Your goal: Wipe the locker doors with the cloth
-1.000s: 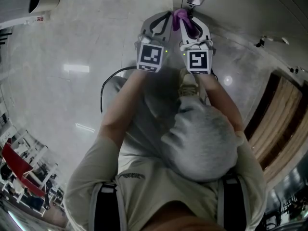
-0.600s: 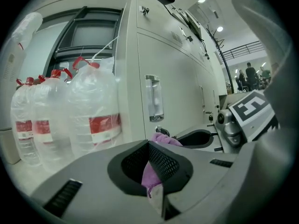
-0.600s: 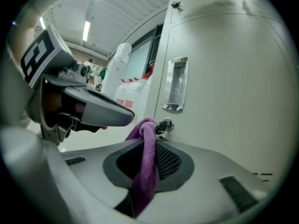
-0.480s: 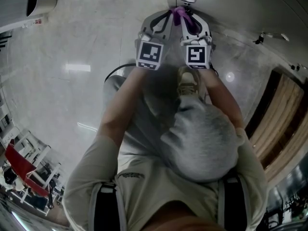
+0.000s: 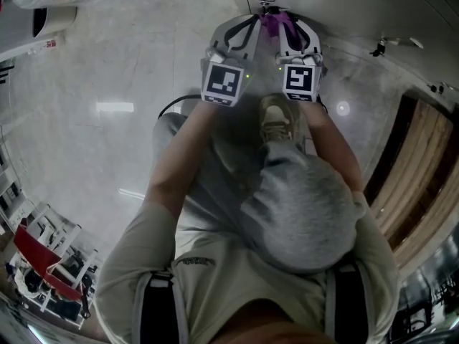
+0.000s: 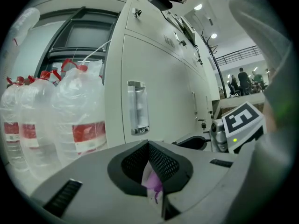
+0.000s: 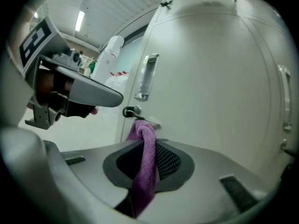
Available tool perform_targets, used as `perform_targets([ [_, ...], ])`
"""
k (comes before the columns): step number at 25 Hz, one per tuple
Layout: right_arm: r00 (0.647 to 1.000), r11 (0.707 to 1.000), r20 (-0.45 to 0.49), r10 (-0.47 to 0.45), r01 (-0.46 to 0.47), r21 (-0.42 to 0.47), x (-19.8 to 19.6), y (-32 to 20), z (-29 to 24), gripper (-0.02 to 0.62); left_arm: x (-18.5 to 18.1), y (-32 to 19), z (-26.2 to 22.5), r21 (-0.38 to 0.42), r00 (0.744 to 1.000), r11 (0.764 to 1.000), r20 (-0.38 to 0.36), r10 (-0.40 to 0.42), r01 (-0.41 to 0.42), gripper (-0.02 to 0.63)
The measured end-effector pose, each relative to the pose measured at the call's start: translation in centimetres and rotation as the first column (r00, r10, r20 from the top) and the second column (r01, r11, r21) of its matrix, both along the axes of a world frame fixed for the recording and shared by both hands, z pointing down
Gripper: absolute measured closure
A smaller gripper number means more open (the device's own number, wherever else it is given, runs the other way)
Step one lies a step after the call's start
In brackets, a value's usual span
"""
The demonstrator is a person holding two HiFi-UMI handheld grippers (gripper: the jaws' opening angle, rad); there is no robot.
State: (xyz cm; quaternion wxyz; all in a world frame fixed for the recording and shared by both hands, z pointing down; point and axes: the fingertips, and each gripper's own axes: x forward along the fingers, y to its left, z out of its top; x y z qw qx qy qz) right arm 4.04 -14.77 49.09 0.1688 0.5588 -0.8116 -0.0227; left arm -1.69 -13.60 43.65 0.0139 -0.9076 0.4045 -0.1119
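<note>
Just before the locker door [image 7: 210,78], the right tongs [image 7: 150,148] were clamped on the purple cloth [image 7: 145,171], which humped up above their tips, near the door. The left tongs [image 6: 149,148], just beside them, pinched a small purple-and-white corner (seemingly of the same cloth). Farther up the door stood its handle [image 7: 146,76]. Left of the door stood wrapped water bottles [image 6: 77,111].

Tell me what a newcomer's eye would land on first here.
The purple cloth stands out most. It is pinched in the shut jaws of the right gripper, close in front of a pale locker door, and a corner of it is also caught in the left gripper. Next come the big clear water bottles with red labels, at the left of the left gripper view.
</note>
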Motion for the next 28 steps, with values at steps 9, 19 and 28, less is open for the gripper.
perform_targets([
  [9, 0.991, 0.991, -0.026, 0.135, -0.134, 0.02, 6.8, 0.9, -1.2, 0.543, 4.1, 1.0, 0.2, 0.0, 0.995, 0.995, -0.011, 0.095, -0.095, 0.603],
  [19, 0.958, 0.959, -0.059, 0.282, -0.281, 0.027, 14.5, 2.5, -1.8, 0.543, 9.2, 2.0, 0.4, -0.012, 0.98, 0.98, -0.035, 0.197, -0.198, 0.603],
  [28, 0.944, 0.945, -0.052, 0.326, -0.326, 0.019, 17.1, 3.1, -1.9, 0.543, 11.8, 2.3, 0.1, -0.014, 0.97, 0.97, -0.024, 0.243, -0.244, 0.603],
])
